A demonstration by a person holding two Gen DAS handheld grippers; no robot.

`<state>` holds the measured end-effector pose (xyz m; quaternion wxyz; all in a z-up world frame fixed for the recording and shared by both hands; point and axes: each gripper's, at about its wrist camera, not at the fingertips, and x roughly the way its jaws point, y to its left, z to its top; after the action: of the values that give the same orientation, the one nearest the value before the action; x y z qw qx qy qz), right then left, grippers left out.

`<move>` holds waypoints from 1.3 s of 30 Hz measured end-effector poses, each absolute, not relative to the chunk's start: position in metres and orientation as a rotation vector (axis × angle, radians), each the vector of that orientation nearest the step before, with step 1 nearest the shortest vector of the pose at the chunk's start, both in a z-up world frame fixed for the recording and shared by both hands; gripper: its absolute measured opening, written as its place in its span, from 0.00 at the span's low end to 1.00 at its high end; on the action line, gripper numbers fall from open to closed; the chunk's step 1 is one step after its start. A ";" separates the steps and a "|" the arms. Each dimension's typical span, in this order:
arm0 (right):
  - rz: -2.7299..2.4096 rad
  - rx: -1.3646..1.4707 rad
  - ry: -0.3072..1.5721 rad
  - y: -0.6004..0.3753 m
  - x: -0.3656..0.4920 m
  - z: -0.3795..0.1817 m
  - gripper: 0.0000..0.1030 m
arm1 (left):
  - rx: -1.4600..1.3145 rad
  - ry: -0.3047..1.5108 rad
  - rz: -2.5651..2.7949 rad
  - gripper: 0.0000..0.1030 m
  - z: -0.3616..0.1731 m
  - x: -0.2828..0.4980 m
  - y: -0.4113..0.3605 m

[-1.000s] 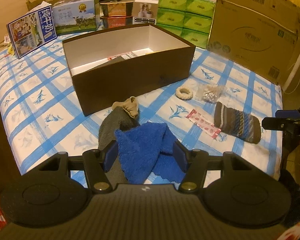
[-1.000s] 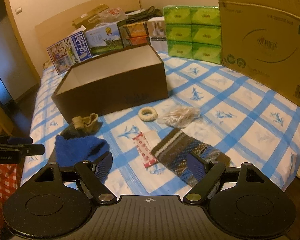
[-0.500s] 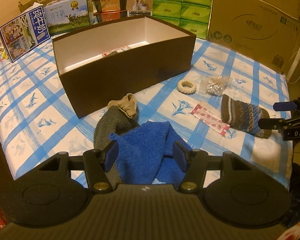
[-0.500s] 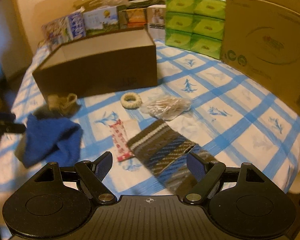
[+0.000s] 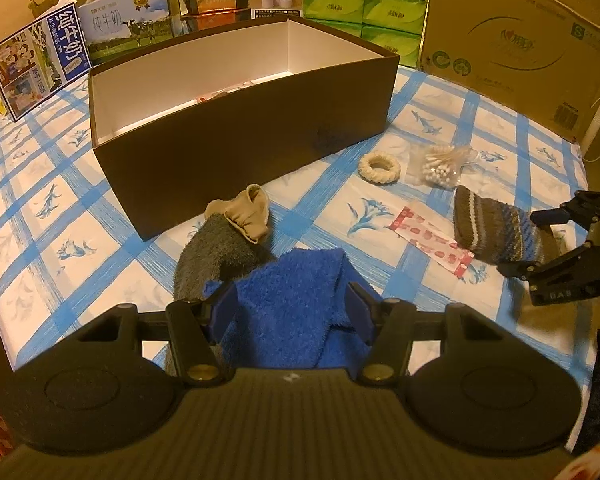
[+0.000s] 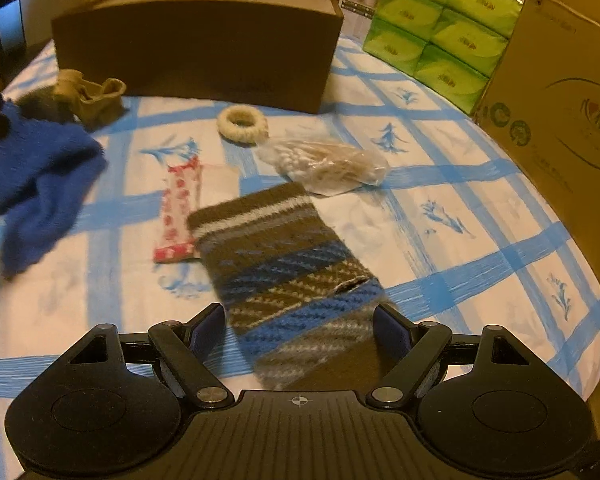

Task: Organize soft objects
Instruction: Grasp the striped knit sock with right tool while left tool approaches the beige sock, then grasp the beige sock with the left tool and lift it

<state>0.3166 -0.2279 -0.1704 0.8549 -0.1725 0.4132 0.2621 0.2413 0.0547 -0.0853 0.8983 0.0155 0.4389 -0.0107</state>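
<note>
A blue terry cloth (image 5: 292, 292) lies bunched over a grey fuzzy sock (image 5: 212, 252) near the bed's front edge. My left gripper (image 5: 292, 308) is shut on it, pads against both sides. A beige sock (image 5: 248, 212) rests on the grey one. The brown-and-blue striped knit sock (image 6: 284, 264) lies flat to the right. My right gripper (image 6: 300, 328) stands open astride its near end, with a gap at the left pad. The left wrist view catches that right gripper (image 5: 520, 242) at the sock's end. The open brown box (image 5: 240, 128) stands behind.
Beside the box lie a cream scrunchie (image 6: 242, 124), a bag of cotton swabs (image 6: 324, 164) and a red-patterned packet (image 6: 178, 208). Green tissue packs (image 6: 436, 36) and a big cardboard carton (image 6: 560, 120) line the back right; milk cartons (image 5: 40, 68) stand at the back left.
My right gripper has dropped, rolled and closed in until its jaws straddle the striped sock. My left gripper has sunk slightly, the blue cloth still between its pads.
</note>
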 end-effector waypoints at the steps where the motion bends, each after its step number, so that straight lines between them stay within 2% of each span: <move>1: 0.552 -0.356 0.867 -0.228 0.320 -0.172 0.79 | 0.033 0.908 -0.021 0.55 -0.085 0.242 0.055; 4: 0.547 -0.321 0.859 -0.228 0.326 -0.174 0.79 | 0.033 0.905 -0.018 0.56 -0.085 0.243 0.056; 6: 0.541 -0.304 0.855 -0.228 0.327 -0.173 0.74 | 0.036 0.901 -0.012 0.55 -0.084 0.243 0.057; 8: 0.544 -0.293 0.845 -0.228 0.326 -0.171 0.52 | 0.041 0.898 -0.007 0.55 -0.084 0.243 0.059; 9: 0.540 -0.295 0.842 -0.227 0.325 -0.170 0.46 | 0.043 0.896 -0.003 0.55 -0.084 0.244 0.059; 11: 0.526 -0.302 0.838 -0.226 0.324 -0.167 0.27 | 0.045 0.892 0.004 0.54 -0.084 0.245 0.061; 13: 0.514 -0.289 0.839 -0.228 0.324 -0.164 0.24 | 0.050 0.886 0.011 0.53 -0.083 0.247 0.063; 31: 0.408 0.014 0.884 -0.244 0.333 -0.124 0.23 | 0.301 0.832 -0.014 0.51 -0.104 0.293 0.059; 34: 0.396 0.019 0.893 -0.246 0.333 -0.124 0.23 | 0.356 0.833 -0.039 0.44 -0.112 0.297 0.057; 39: 0.385 0.034 0.909 -0.249 0.332 -0.126 0.23 | 0.428 0.842 -0.073 0.39 -0.122 0.297 0.054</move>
<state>0.3320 -0.2486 -0.1264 0.8804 0.0164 0.4365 0.1847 0.2970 0.0541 -0.1220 0.8898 0.2062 0.4056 -0.0354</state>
